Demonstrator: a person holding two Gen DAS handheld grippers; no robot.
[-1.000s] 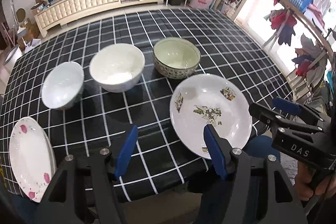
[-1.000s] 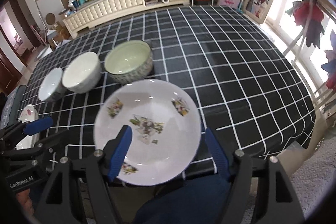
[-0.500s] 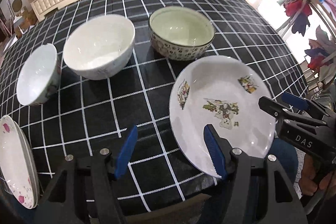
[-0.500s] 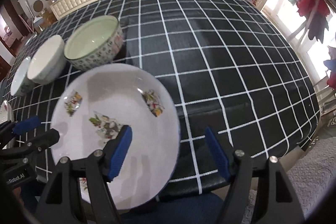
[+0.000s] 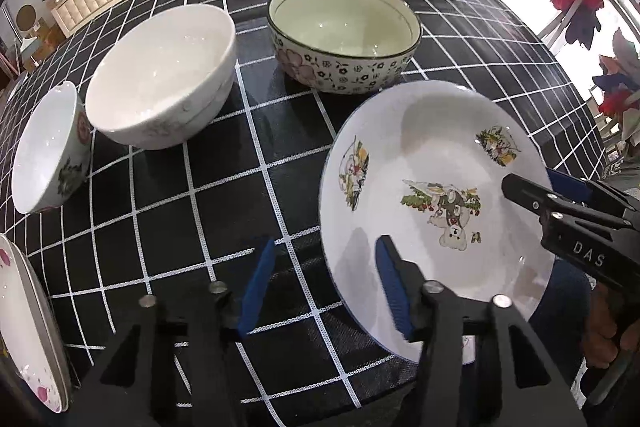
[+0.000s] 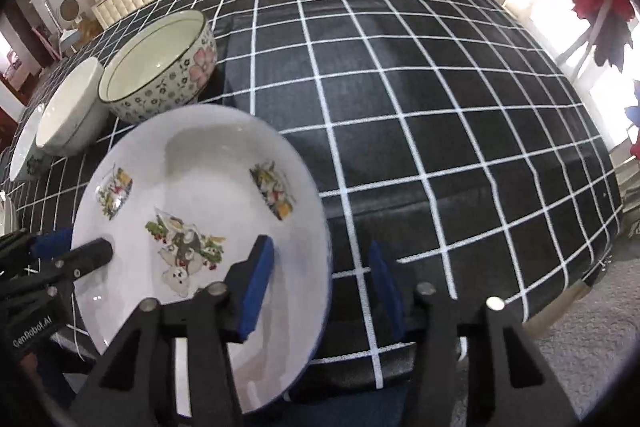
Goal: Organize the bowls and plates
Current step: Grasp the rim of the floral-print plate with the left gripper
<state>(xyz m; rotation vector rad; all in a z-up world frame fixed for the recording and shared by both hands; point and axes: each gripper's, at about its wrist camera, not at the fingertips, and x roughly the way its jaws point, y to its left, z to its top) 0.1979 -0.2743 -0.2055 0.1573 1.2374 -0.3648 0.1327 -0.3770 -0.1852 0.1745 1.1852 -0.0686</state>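
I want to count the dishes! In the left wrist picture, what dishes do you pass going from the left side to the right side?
Pink-flowered plate → small white bowl → big white bowl → flowery green-inside bowl → cartoon plate.

Pink-flowered plate [image 5: 24,339] cut off at left edge, cartoon plate [image 6: 192,235] near rim hidden behind tool arms
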